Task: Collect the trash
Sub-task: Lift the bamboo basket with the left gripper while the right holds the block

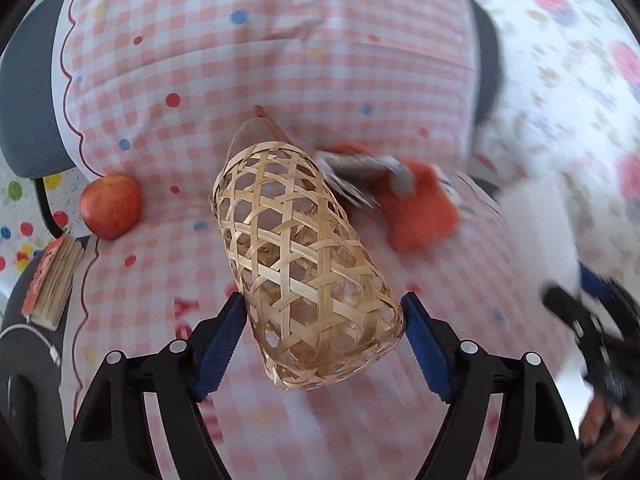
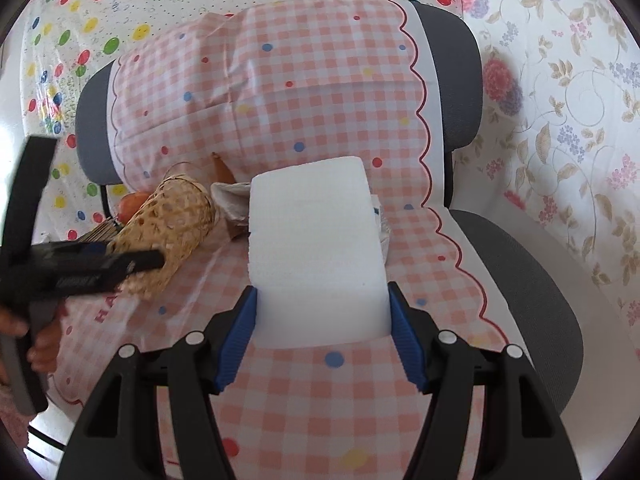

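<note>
Woven basket is sitting clamped in the left gripper. Right gripper is squeezing a white foam block over the checked chair cover.

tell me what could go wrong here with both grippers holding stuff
1. The left gripper clamps the woven basket only near its closed end, tilted; the light weave could slip or get crushed.
2. The right gripper pinches the white foam block at its near end; it may pivot out.
3. The apple could roll off the chair's checked cloth if bumped.
</note>
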### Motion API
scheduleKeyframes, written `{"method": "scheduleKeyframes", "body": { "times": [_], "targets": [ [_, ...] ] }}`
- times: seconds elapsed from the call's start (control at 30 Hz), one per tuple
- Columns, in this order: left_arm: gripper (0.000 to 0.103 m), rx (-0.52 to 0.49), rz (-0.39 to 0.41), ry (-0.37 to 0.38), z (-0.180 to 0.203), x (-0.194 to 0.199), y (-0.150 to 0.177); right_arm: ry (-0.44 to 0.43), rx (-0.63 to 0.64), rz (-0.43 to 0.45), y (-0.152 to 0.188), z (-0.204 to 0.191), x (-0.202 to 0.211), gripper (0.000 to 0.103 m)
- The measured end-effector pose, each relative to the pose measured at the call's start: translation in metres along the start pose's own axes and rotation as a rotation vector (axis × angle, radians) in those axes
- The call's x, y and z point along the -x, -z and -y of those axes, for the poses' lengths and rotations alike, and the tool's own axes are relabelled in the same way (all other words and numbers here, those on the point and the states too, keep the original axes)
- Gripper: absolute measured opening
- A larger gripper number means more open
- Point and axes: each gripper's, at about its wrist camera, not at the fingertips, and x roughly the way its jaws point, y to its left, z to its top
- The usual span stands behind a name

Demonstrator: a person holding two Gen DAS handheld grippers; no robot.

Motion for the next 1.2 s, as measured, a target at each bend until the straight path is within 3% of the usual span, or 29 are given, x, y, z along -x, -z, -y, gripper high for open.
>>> {"method": "scheduleKeyframes", "body": {
  "times": [0.2,0.33,0.43,0.8,1.2],
  "targets": [
    [0.078,0.009,-0.008,0.047,0.024,0.021,0.03,0.01,-0.021,0.003,0.009,-0.002,0.012,0.063],
    [0.08,0.008,-0.017,0.005,0.035,0.014,0.041,0.02,-0.033,0.005,0.013,0.002,0.019,0.064],
    [0.087,0.026,-0.045,-0.004,0.032,0.008,0.043,0.028,-0.036,0.006,0.016,0.007,0.022,0.065],
    [0.087,0.082,-0.005,-0.029,0.023,0.024,0.019,0.015,-0.059,-0.004,0.025,0.02,0.017,0.066],
    [0.087,0.095,-0.077,-0.079,0.018,-0.011,-0.017,0.01,-0.062,-0.011,0.025,0.021,0.011,0.065]
  ]
}}
